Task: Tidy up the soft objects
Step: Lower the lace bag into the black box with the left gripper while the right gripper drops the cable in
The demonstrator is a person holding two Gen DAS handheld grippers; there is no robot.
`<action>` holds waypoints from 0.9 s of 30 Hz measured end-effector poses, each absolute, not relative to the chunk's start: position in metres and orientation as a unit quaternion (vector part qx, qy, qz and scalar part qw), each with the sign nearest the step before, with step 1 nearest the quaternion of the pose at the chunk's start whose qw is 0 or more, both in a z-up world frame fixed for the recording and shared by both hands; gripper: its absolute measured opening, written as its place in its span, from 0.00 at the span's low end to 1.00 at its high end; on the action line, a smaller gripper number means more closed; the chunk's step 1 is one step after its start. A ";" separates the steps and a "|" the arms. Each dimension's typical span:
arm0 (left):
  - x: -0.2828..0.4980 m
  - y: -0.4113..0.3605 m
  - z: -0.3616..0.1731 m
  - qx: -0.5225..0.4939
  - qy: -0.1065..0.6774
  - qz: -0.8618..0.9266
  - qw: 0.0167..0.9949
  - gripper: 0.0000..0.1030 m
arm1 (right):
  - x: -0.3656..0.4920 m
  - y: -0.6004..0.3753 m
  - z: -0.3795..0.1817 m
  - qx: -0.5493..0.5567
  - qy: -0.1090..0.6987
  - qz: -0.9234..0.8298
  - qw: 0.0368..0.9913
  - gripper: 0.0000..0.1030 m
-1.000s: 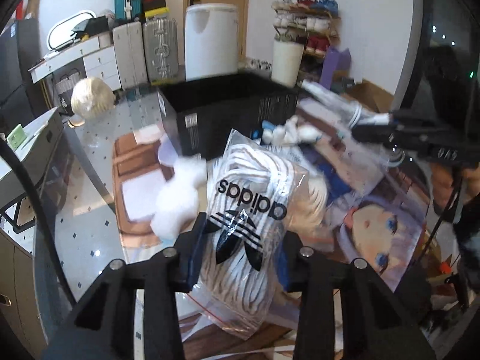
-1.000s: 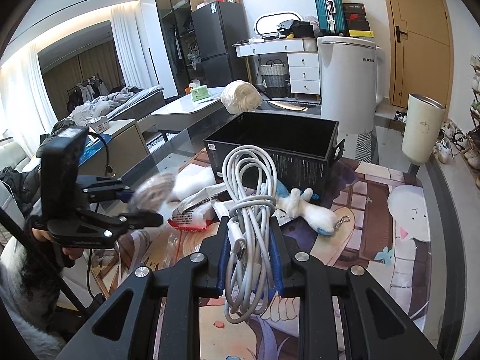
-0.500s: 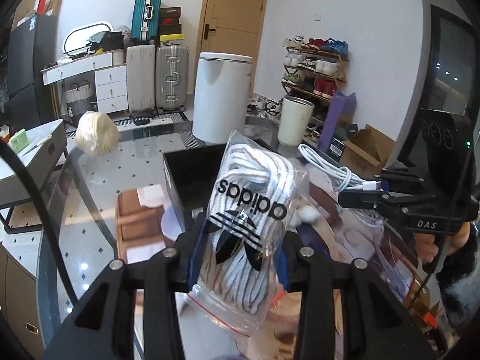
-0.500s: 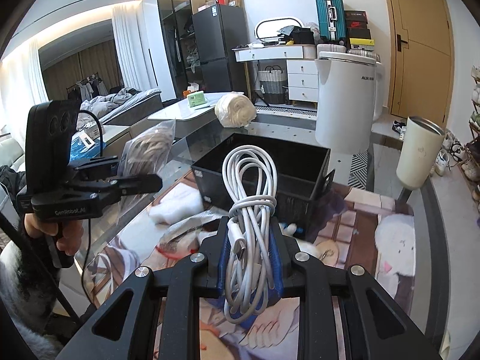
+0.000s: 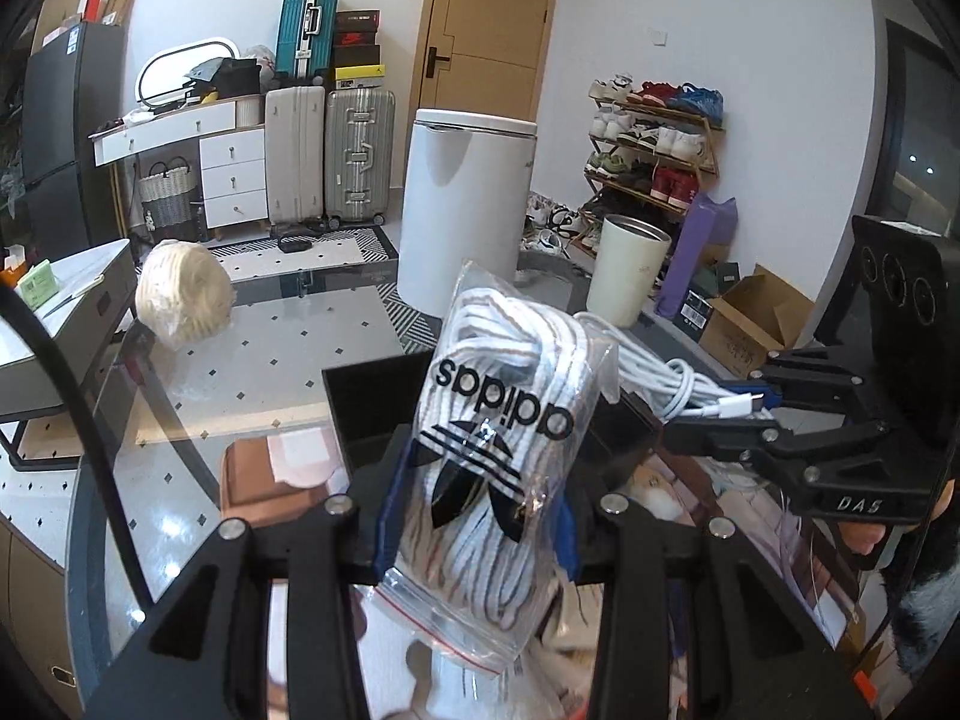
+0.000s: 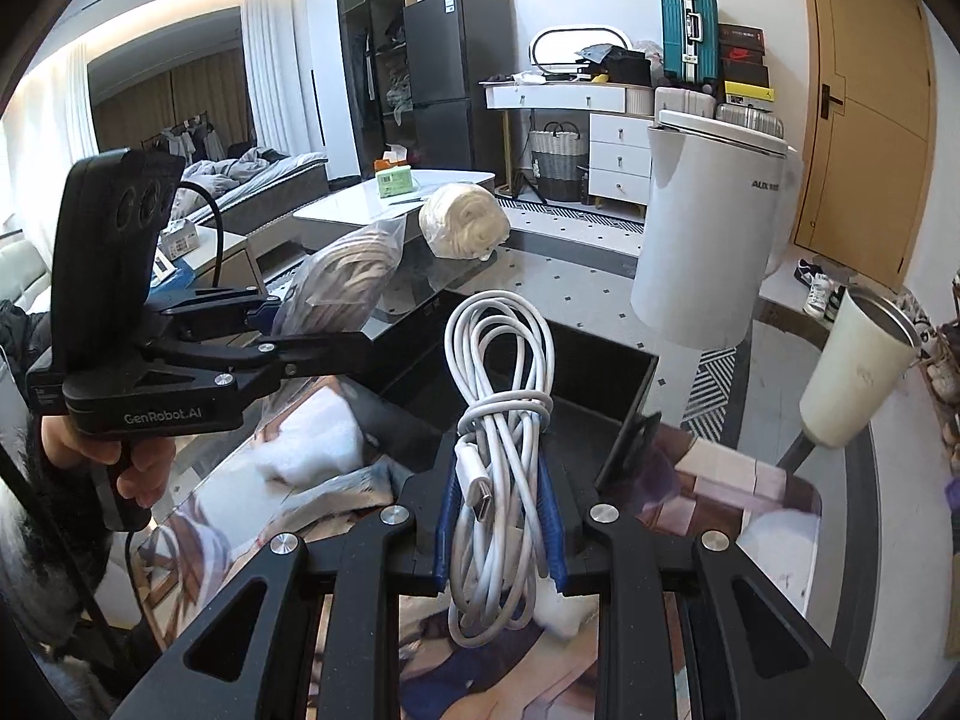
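Two grippers, each clamped on one soft bundle, above one black bin.

The left gripper point(image 5: 474, 516) grips one clear bag of laces point(image 5: 498, 468); the right gripper point(image 6: 501, 516) grips one coiled white cable point(image 6: 501, 420). Both bundles hang over the bin point(image 6: 600, 402), at 12 o'clock from each pair of jaws. One ball of cream yarn point(image 5: 183, 294) sits on the glass table point(image 5: 258, 372) at 10 o'clock. The left view alone shows the shoe rack point(image 5: 654, 144) at 2 o'clock and the bag's logo; the right view alone shows a hand point(image 6: 129, 468) on the left gripper's grip at 9 o'clock, and the bed point(image 6: 252, 180) behind.
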State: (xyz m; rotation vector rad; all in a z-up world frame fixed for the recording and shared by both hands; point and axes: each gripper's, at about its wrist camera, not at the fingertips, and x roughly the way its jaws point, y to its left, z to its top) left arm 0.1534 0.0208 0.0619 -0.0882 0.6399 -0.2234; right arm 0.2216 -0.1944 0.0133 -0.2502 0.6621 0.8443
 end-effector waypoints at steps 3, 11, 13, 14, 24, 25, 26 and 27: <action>0.165 0.022 0.059 -0.047 0.316 -0.104 0.942 0.37 | 0.237 -0.188 0.011 -0.123 0.318 0.401 0.850 0.22; 0.194 0.027 0.048 -0.057 0.331 -0.091 0.938 0.38 | 0.266 -0.168 -0.002 -0.142 0.332 0.408 0.839 0.22; 0.200 0.027 0.044 -0.056 0.336 -0.087 0.936 0.38 | 0.272 -0.164 -0.004 -0.146 0.336 0.410 0.835 0.22; 0.202 0.026 0.043 -0.054 0.337 -0.087 0.936 0.38 | 0.275 -0.162 -0.005 -0.149 0.336 0.411 0.834 0.22; 0.219 0.013 0.035 -0.036 0.353 -0.097 0.930 0.38 | 0.286 -0.141 -0.009 -0.196 0.337 0.427 0.816 0.22; 0.220 0.013 0.033 -0.037 0.358 -0.101 0.927 0.38 | 0.288 -0.138 -0.010 -0.201 0.338 0.429 0.813 0.22; 0.223 0.012 0.030 -0.035 0.364 -0.100 0.925 0.39 | 0.289 -0.136 -0.012 -0.206 0.338 0.429 0.812 0.22; 0.224 0.012 0.027 -0.033 0.367 -0.100 0.924 0.39 | 0.291 -0.134 -0.014 -0.213 0.338 0.428 0.810 0.22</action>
